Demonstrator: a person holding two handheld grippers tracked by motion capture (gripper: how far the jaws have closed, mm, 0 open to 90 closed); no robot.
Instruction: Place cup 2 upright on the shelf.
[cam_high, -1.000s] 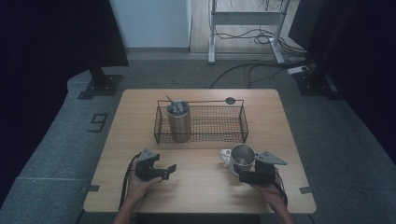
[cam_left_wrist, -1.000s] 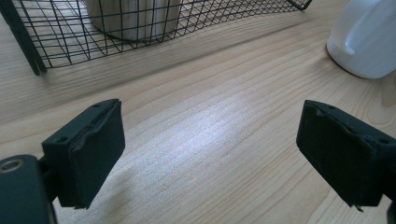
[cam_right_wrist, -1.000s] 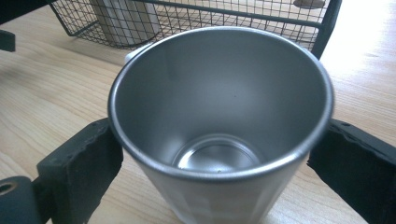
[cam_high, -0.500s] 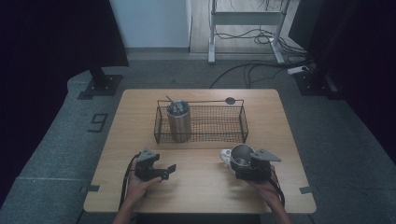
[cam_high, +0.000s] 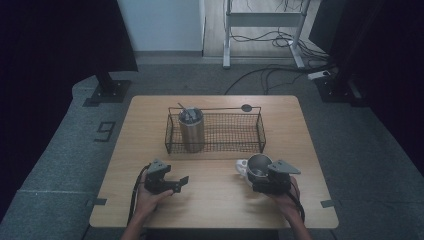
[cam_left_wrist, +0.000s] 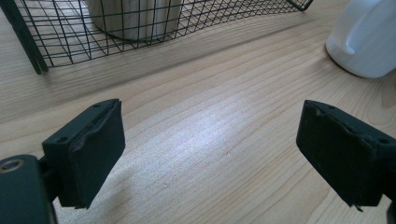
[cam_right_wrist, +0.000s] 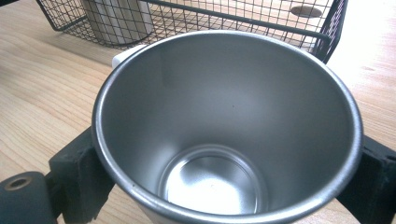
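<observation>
My right gripper is shut on an empty steel cup near the table's front right. In the right gripper view the cup sits between the two black jaws with its mouth facing the camera. A white mug stands right against the cup's left side, and the left gripper view has the mug at top right. My left gripper is open at the front left, with only bare wood between its jaws. A lidded steel tumbler stands upright in the left end of a black wire basket.
The basket crosses the middle of the wooden table, and its front wall is close beyond both grippers. A small dark round disc lies behind the basket. Bare wood lies between the two grippers. Cables and stand legs are on the floor beyond.
My right gripper has shifted slightly to the left with the cup in it. The left gripper has stayed where it was.
</observation>
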